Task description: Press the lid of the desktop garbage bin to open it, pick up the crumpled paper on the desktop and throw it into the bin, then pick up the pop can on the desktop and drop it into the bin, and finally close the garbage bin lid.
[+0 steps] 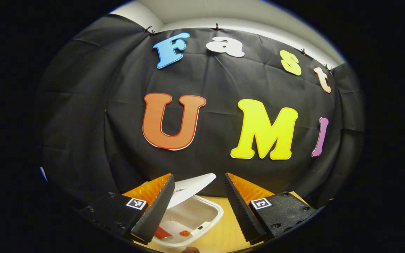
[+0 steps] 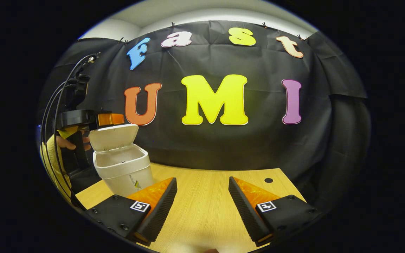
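Observation:
The white desktop bin [image 2: 123, 172] stands on the wooden table at the left, its lid [image 2: 113, 137] tipped up and back. My left gripper [image 1: 198, 177] hangs open right above the bin's mouth [image 1: 202, 211], nothing between its fingers, with the raised lid [image 1: 192, 188] just ahead of them. On the bin's bottom lie a red piece [image 1: 162, 232] and a small orange piece [image 1: 185, 233]; I cannot tell what they are. In the right gripper view the left gripper [image 2: 109, 119] sits over the lid. My right gripper [image 2: 202, 179] is open and holds nothing, low over the table to the right of the bin.
A hand [image 2: 63, 142] in a yellow sleeve holds the left gripper, with cables [image 2: 56, 102] arching above it. The wooden table [image 2: 206, 211] has a small round hole [image 2: 268, 180] near its back right. Black cloth closes off the back and sides.

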